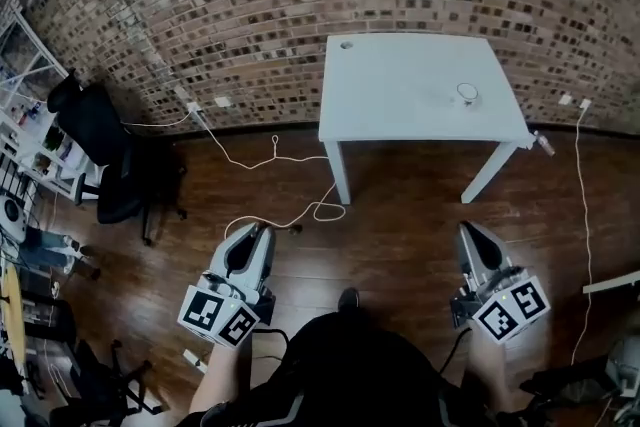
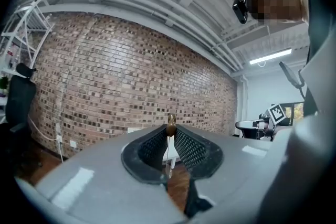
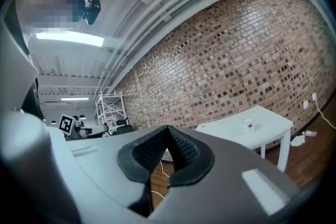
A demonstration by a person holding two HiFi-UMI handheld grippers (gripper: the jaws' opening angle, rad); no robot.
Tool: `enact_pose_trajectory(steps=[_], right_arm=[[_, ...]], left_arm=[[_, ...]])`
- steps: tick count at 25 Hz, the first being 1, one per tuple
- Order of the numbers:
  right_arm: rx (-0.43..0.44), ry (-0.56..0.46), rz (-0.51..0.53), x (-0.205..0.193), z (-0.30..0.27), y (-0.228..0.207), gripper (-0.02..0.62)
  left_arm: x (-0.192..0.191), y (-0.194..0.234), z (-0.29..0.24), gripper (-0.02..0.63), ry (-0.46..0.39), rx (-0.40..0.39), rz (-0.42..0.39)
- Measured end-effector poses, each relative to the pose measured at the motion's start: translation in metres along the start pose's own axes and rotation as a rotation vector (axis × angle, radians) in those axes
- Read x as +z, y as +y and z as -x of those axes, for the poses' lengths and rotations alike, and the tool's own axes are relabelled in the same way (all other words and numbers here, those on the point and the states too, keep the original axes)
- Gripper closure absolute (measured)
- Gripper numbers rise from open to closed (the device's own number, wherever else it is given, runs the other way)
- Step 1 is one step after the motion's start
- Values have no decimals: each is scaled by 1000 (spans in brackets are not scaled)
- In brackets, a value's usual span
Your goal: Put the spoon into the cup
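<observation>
Head view looks down; both gripper views face the table [image 1: 400, 85].

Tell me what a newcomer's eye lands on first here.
The white table against the brick wall stands out, with a small cup near its right end. In front, the left gripper and right gripper hang over the wooden floor, short of the table. The left pinches a thin spoon between its jaws; the right's jaws are together, empty.

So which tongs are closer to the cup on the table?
Right. The right tongs point almost straight at the cup; the left tongs, holding the spoon, sit farther off to its left.
</observation>
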State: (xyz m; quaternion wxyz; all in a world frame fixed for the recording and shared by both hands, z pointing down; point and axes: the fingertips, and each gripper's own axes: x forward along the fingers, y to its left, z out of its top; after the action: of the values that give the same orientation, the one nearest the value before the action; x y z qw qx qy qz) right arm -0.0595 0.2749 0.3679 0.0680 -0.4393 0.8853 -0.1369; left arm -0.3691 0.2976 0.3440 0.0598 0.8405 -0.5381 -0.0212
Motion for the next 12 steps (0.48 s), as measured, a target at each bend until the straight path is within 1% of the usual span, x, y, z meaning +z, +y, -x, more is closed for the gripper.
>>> enact_pose_trajectory(steps=[3,7,12], right_arm=[[-24,-4,31,11,-12,-9,589],[-79,-18,49,26,-28,-19,589],[-117,-11,52,34,-46,-30,589]], left_arm=[[13,5,-35,571,-27,-60,-14],[17,14,-64,571,-45,-122,22],[23,33,-98,571,-49,-147,50]])
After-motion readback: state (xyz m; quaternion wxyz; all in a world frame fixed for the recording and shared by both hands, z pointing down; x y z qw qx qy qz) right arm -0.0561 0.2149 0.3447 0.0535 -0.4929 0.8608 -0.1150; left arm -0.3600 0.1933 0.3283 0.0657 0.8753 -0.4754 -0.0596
